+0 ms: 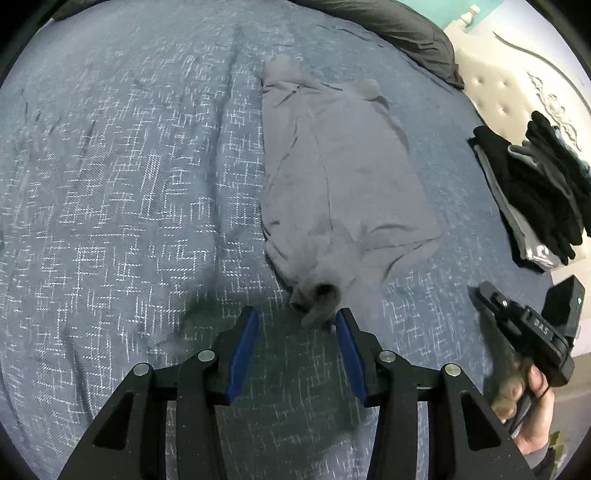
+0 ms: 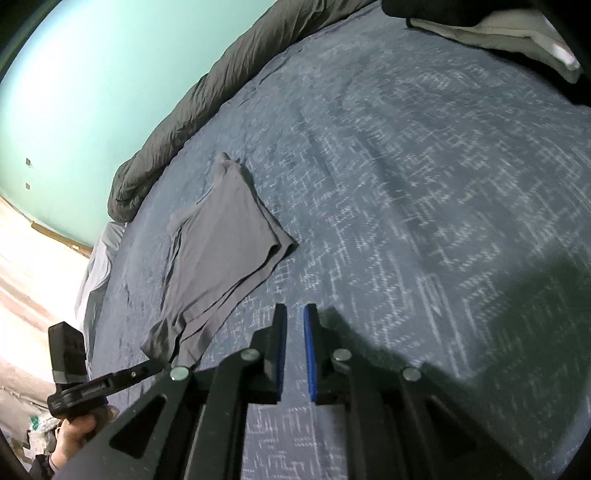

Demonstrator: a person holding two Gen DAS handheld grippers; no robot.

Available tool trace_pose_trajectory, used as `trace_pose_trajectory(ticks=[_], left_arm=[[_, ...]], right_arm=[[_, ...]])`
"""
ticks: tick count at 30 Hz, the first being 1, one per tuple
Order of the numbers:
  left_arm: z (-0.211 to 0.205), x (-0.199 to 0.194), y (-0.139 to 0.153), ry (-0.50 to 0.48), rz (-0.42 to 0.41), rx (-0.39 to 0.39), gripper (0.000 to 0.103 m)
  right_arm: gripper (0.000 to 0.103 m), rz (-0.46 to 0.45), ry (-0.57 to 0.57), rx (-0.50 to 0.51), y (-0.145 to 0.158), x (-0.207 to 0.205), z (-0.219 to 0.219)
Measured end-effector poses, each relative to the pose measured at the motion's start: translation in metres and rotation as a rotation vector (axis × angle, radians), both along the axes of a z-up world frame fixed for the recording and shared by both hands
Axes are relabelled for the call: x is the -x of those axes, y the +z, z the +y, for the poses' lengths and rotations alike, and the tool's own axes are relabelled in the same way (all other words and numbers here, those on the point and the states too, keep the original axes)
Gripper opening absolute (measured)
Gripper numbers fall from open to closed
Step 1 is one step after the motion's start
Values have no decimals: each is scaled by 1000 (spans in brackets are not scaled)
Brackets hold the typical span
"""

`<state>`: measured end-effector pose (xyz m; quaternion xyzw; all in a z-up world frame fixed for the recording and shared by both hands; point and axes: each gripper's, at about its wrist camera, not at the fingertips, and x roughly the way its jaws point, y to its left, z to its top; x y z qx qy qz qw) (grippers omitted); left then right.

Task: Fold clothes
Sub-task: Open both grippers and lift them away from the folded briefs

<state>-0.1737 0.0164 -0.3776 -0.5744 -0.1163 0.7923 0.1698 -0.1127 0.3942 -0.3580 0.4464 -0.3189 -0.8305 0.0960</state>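
Observation:
A grey shirt (image 1: 340, 177) lies folded lengthwise into a long strip on the blue patterned bedspread (image 1: 129, 203). Its near, bunched end reaches my left gripper (image 1: 297, 317), which is open, with a tip of cloth lying loose just inside the right finger. In the right wrist view the same shirt (image 2: 221, 251) lies ahead to the left. My right gripper (image 2: 295, 310) hovers over bare bedspread (image 2: 424, 184) to the shirt's right, its jaws almost together with only a thin slit and nothing between them. A hand holds the right gripper (image 1: 517, 325) at the lower right of the left wrist view.
A stack of folded dark and grey clothes (image 1: 535, 192) sits by the beige tufted headboard (image 1: 498, 92). A rolled dark duvet (image 2: 184, 122) lines the bed's far edge under a teal wall (image 2: 92, 92). A pale pillow (image 2: 498, 33) lies at the top right.

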Motion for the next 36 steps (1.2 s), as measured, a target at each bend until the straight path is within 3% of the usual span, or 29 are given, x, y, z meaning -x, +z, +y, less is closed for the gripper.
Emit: trace_pose_trajectory(ticks=[1,4,9,17,26,32,36], left_arm=[[1,0,1,-2,2,-2,23],[3,2,3,-10,7,-10,6],[8,3,9,-22,16,-28,2],[9,1,15,58,-95,-258,2],[17,-3,-26,67,-178,-86,2],[14,-9,-19,48,-167,-106,4],[8,-13,-1,37,-120,-110,32]], right_arm=[[8,0,0,1,0,-1,0],[8,-1,0,5,-1,-3,2],[8,0,12,12,-1,-2,-1],[8,0,23,24,-2,0,-4],[8,-5,20,21,-3,-3,-3],[8,-8,29,10,-3,-1,-6],[8,-6,32,-3,-2,-1,-9]])
